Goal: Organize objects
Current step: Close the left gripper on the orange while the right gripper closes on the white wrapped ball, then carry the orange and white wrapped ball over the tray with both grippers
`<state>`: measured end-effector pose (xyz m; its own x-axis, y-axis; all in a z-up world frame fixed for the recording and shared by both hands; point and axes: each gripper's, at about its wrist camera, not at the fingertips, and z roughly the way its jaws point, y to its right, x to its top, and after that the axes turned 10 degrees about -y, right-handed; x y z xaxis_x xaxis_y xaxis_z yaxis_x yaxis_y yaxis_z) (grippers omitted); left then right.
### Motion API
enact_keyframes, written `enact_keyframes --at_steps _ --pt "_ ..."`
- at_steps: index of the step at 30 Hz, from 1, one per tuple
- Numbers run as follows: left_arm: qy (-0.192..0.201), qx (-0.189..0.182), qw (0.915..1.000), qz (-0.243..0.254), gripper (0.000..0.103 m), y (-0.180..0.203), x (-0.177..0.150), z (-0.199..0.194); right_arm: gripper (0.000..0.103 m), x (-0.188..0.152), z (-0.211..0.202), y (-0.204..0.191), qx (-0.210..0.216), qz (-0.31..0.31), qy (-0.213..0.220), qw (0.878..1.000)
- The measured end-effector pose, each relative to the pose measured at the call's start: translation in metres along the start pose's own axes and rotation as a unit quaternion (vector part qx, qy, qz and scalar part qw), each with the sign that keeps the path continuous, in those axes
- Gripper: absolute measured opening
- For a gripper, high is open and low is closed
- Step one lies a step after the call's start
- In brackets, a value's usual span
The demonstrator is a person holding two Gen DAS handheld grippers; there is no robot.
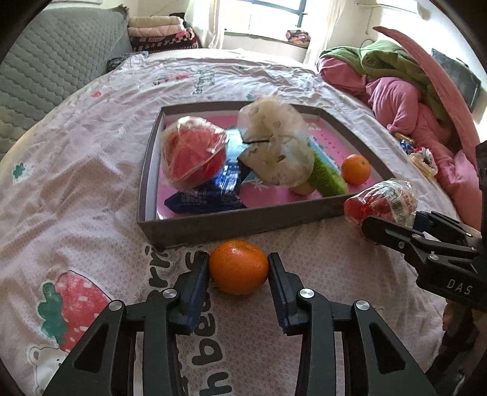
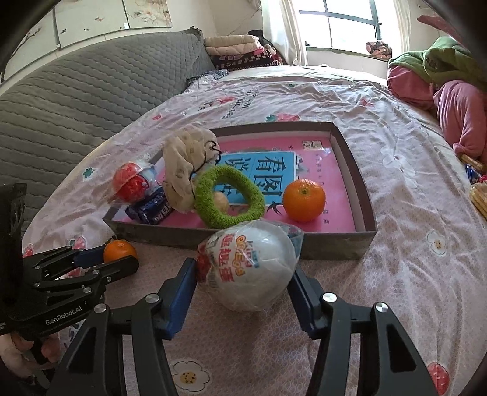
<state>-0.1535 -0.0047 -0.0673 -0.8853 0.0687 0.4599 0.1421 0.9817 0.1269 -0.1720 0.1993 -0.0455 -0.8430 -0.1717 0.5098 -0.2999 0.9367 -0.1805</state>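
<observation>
A home bedroom: a bed under a pink strawberry-print sheet (image 1: 76, 189), a grey quilted headboard (image 2: 76, 100), folded blankets (image 2: 240, 50) stacked by a curtained window (image 2: 344, 21), and heaped clothes (image 1: 392, 82) at one side.

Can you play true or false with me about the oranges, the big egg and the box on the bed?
1. One orange sits on the bedsheet between the jaws of the left gripper. True.
2. The box has no orange in it. False: a second orange sits inside the box, on the pink book.
3. The wrapped toy egg is between the jaws of the right gripper. True.
4. The green fuzzy ring lies on the sheet outside the box. False: it is inside the box.
5. The egg held by the right gripper is already in the box. False: it is in front of the box's near wall.
</observation>
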Motion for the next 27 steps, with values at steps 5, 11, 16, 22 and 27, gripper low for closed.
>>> enact_keyframes --at_steps 5,11,16,22,27 --pt "0.014 0.000 0.9999 0.007 0.039 0.006 0.001 -0.014 0.058 0.001 -0.011 -0.002 -0.003 -0.001 0.010 1.000" --pt "0.031 0.003 0.9994 0.014 0.039 0.012 0.008 -0.029 0.058 0.003 -0.025 -0.006 -0.006 -0.004 0.026 1.000" --pt "0.047 0.003 0.9987 0.021 0.039 0.020 0.016 -0.042 0.058 0.006 -0.039 -0.010 -0.013 -0.006 0.045 0.999" --pt "0.055 0.002 0.9982 0.026 0.039 0.026 0.019 -0.051 0.058 0.010 -0.054 -0.010 -0.018 -0.005 0.066 0.998" --pt "0.060 0.009 0.9977 0.031 0.039 0.029 0.021 -0.054 0.058 0.012 -0.062 -0.008 -0.024 0.000 0.081 0.996"
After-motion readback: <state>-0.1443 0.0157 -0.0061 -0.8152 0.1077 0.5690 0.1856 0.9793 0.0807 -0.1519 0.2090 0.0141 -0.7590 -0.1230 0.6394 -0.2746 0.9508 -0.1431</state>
